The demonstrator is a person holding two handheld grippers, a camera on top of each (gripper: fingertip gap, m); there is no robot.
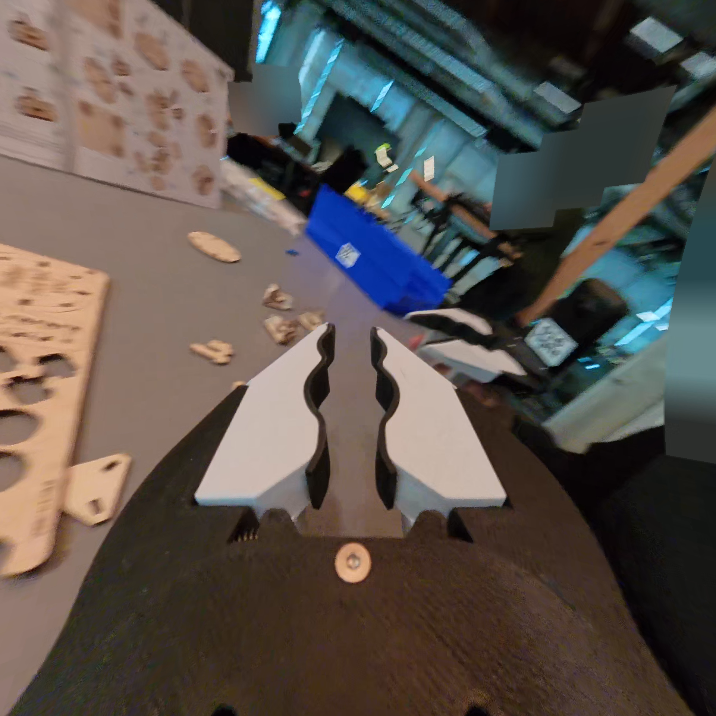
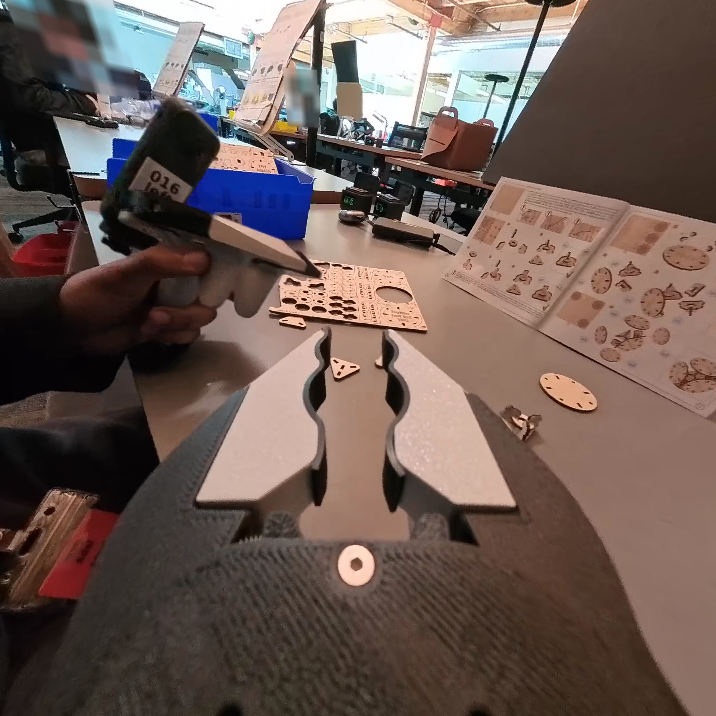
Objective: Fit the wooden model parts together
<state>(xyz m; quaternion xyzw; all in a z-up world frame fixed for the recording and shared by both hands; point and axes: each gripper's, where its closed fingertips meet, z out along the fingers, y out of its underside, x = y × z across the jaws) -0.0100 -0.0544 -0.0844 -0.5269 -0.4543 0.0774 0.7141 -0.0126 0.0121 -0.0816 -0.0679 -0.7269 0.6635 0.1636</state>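
My left gripper (image 1: 350, 329) is open with nothing between its pads. It hangs above the grey table (image 1: 174, 329), near several small wooden pieces (image 1: 283, 329). In the right wrist view a hand holds it with its tip (image 2: 312, 271) over the far left corner of a punched wooden sheet (image 2: 348, 298). That sheet also shows in the left wrist view (image 1: 38, 368). My right gripper (image 2: 356, 333) is open and empty above the table. A small wooden triangle (image 2: 344, 368) lies on the table below its gap, untouched. The right gripper's fingers (image 1: 465, 360) show blurred in the left wrist view.
A second triangle (image 2: 292, 321) lies by the sheet's near edge. A wooden disc (image 2: 568, 391) and a small assembled part (image 2: 521, 422) lie to the right. An open instruction booklet (image 2: 581, 279) stands at the back right, a blue bin (image 2: 248, 197) at the back left. Some 7 cm of space lies between my two pairs of fingers.
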